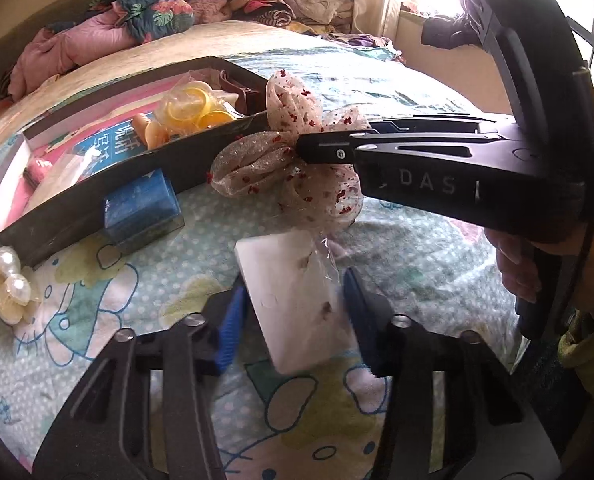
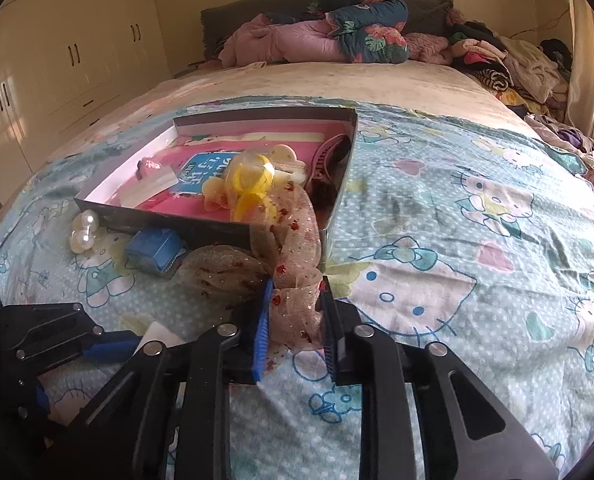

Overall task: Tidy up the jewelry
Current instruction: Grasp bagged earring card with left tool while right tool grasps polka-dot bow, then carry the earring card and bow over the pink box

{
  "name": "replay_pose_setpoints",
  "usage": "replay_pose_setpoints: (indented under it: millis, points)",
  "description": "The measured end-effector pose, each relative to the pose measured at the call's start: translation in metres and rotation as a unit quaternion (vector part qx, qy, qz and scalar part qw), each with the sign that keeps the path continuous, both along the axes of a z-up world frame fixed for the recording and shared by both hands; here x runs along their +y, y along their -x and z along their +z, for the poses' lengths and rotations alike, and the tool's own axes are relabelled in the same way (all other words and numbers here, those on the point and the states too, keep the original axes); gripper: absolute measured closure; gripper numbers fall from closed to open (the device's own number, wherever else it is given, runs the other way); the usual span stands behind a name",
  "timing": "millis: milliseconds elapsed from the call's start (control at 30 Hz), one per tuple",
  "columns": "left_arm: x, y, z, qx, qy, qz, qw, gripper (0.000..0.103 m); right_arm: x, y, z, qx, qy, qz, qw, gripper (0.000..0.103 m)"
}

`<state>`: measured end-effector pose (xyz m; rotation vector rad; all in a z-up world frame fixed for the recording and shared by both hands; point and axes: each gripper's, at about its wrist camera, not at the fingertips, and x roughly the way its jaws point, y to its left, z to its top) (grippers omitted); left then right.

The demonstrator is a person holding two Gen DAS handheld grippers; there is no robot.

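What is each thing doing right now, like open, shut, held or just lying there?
Left hand-held gripper: shut on the white card.
Right hand-held gripper: shut on the mesh bow.
White card: held, in clear wrap.
Mesh bow: held, draped against the box.
Box: open, holding items.
Blue case: closed, on the bedsheet.
Pearl clip: lying loose beside the box.

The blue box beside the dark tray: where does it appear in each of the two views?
Left wrist view: blue box at left of centre, against the dark tray wall.
Right wrist view: blue box at lower left, before the tray's near wall.
Shared landmark: the pearl hair clip, left of the box.
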<state>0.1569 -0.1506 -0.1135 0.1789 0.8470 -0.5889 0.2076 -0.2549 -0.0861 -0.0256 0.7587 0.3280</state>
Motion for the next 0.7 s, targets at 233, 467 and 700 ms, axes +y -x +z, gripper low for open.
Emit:
replay_pose_setpoints:
  millis: [233,467,700]
  points:
    - [0.008,0.004,0.008,-0.003,0.008,-0.005,1.0,0.074,-0.003,0.014,0.011,-0.016,-0.003,-0.003,1.0,0.088]
    - [0.028,0.007,0.028,-0.019,0.027,0.019,0.9993,0.074,-0.003,0.03,0.031,-0.038,-0.012,0.002,0.999,0.088]
    - [0.053,0.005,0.048,-0.034,0.037,0.055,0.9972,0.074,0.006,0.039,0.047,-0.052,-0.014,0.012,0.998,0.088]
